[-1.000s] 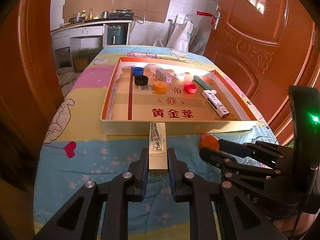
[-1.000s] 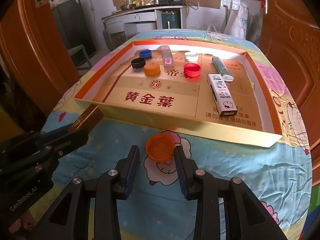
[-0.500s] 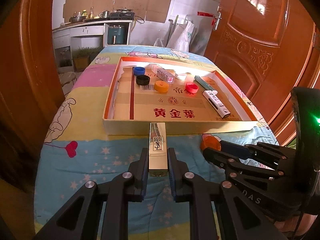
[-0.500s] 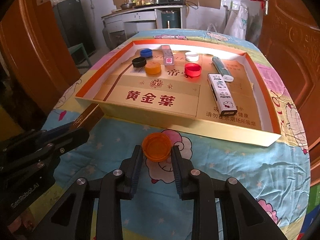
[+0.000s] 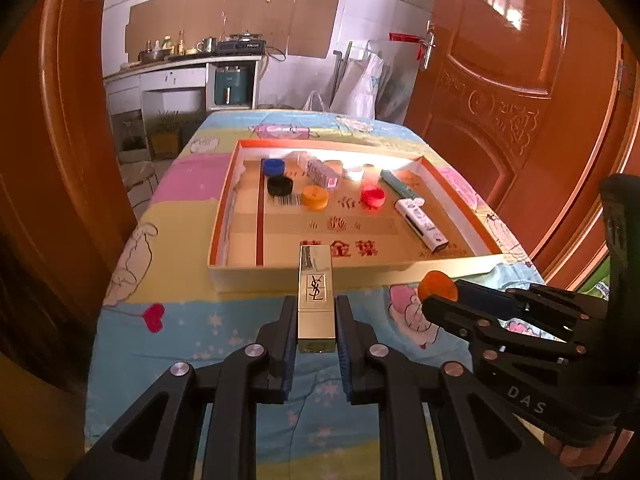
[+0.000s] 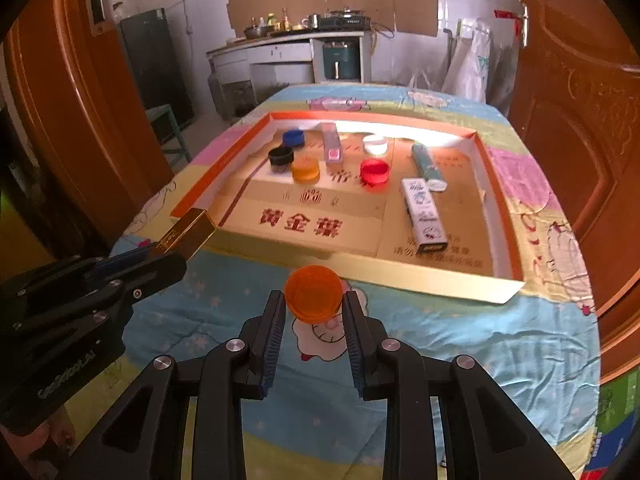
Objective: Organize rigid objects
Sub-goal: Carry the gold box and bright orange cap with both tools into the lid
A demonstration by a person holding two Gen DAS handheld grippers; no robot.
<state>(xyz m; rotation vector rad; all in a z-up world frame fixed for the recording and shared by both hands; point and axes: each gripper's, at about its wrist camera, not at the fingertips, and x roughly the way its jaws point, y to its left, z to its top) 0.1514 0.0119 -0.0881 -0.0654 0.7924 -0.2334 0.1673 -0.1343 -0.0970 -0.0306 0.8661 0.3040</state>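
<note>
My left gripper (image 5: 316,322) is shut on a gold lipstick box (image 5: 315,292) and holds it above the tablecloth, pointing at the front wall of the shallow cardboard tray (image 5: 280,278). My right gripper (image 6: 313,308) is shut on an orange bottle cap (image 6: 313,294), lifted just before the tray's front wall (image 6: 400,274). In the tray lie blue (image 6: 293,138), black (image 6: 281,157), orange (image 6: 305,169), red (image 6: 375,171) and white (image 6: 375,145) caps, a pink-ended box (image 6: 332,145), a teal tube (image 6: 427,165) and a white patterned box (image 6: 423,213). The right gripper shows in the left wrist view (image 5: 440,296).
The table wears a pastel cartoon cloth (image 6: 440,340). Wooden doors stand at the right (image 5: 500,100) and left (image 6: 60,120). A kitchen counter with pots (image 5: 192,56) is at the back. A chair (image 6: 168,128) stands by the table's left side.
My right gripper closed on the orange cap and lifted it off the cloth. Both grippers rose and moved toward the tray; the lipstick box now overlaps the tray's front wall.
</note>
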